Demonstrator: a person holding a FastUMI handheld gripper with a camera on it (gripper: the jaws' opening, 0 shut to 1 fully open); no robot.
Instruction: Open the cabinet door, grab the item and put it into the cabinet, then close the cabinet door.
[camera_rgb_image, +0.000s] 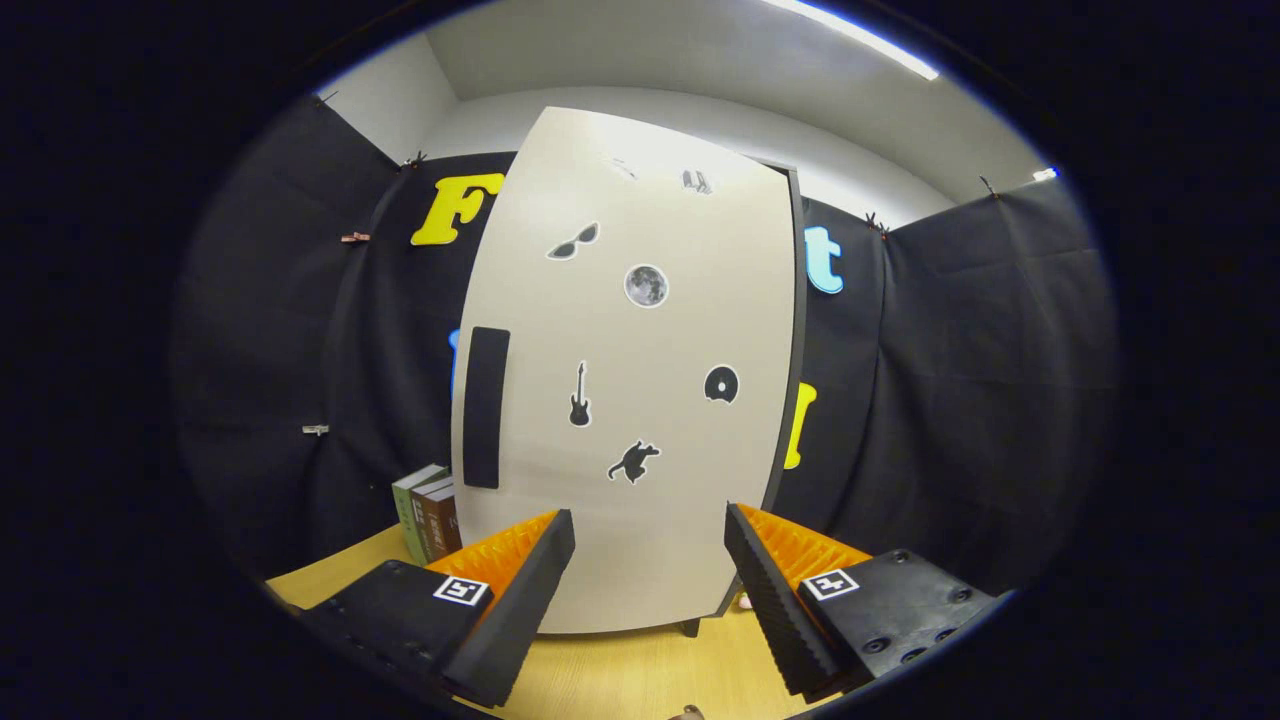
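Two fingers of my tongs (650, 590) gape empty at the frame's bottom over the worktop (620, 675), facing the shut cabinet door (640, 400) at centre, books (430, 510) lower left.

Books (430, 515) partly behind cabinet door (640, 400)
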